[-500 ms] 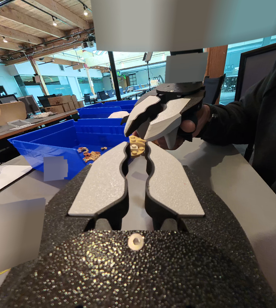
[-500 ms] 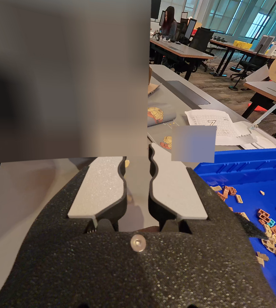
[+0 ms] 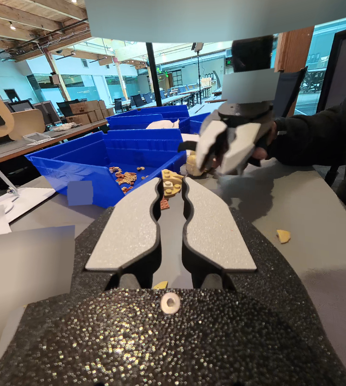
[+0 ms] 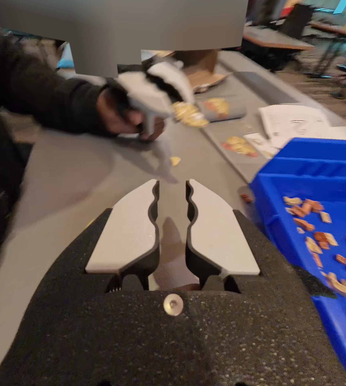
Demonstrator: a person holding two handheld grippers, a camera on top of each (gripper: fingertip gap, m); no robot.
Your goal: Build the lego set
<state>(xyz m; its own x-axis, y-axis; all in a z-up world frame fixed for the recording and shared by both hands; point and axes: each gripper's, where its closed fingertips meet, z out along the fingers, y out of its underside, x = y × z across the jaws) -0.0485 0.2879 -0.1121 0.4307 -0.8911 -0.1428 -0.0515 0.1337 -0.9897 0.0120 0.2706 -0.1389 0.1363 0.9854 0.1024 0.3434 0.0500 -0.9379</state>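
Grey tabletop — my left gripper clamps one tan lego assembly; my right gripper gapes empty — two loose tan pieces.

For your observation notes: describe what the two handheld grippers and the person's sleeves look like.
Each gripper has two wavy-edged, light grey fingers with black inner edges, on a black, grainy body with a silver screw. Both arms wear dark sleeves.

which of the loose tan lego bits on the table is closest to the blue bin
None of the flat tan chips: it is the rounded tan lump at the blue bin's near corner. The tan chip lies far off on bare table; another sits under the left tongs.
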